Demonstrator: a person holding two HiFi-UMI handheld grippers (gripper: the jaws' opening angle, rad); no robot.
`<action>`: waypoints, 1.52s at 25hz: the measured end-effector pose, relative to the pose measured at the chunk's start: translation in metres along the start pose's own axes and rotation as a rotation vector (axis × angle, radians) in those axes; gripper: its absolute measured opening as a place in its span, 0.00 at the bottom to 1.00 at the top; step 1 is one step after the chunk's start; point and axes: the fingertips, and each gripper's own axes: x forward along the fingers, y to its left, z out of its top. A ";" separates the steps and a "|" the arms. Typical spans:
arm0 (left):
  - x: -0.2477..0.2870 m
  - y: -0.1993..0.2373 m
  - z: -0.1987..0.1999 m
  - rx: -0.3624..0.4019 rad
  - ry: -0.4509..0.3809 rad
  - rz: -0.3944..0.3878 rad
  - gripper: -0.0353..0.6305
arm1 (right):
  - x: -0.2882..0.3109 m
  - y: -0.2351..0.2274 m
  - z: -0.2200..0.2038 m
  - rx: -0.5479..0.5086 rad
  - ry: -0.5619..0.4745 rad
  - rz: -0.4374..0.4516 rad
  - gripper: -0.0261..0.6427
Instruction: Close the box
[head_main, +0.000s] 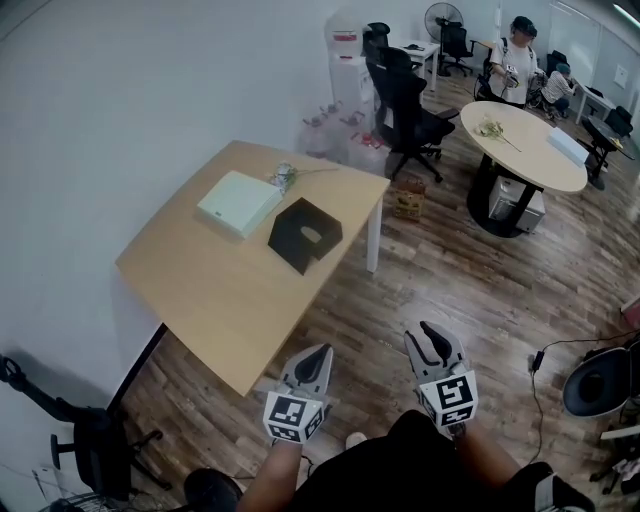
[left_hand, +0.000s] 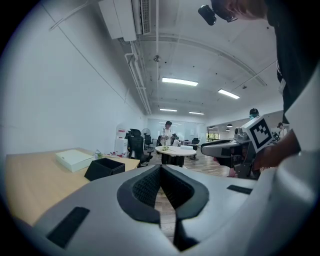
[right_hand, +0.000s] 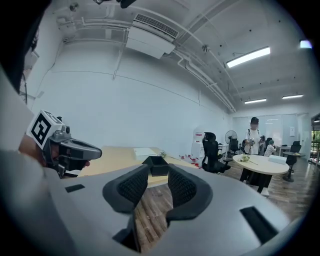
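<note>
A black open box (head_main: 305, 234) stands on the wooden table (head_main: 210, 290), far ahead of me. Beside it on the left lies a flat white box (head_main: 238, 202), which may be a lid. Both grippers hang low over the wood floor, short of the table's near corner. My left gripper (head_main: 318, 358) is shut with nothing in it; in the left gripper view its pads meet at the tips (left_hand: 160, 167). My right gripper (head_main: 428, 340) is open and empty, and the black box (right_hand: 156, 161) shows far off through the gap in the right gripper view.
A small plant sprig (head_main: 285, 176) lies at the table's far edge. Beyond are a black office chair (head_main: 410, 110), a round white table (head_main: 525, 145), a small carton on the floor (head_main: 408, 197) and people at the back. Another dark chair (head_main: 90, 440) stands at lower left.
</note>
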 end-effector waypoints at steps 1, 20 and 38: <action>0.000 0.001 -0.001 0.001 0.003 -0.002 0.07 | 0.002 0.000 0.000 0.004 -0.002 -0.004 0.25; 0.097 0.049 -0.007 -0.034 0.064 0.179 0.07 | 0.121 -0.069 -0.024 0.019 0.043 0.188 0.39; 0.110 0.097 -0.028 -0.120 0.119 0.488 0.07 | 0.229 -0.047 -0.041 -0.022 0.090 0.546 0.43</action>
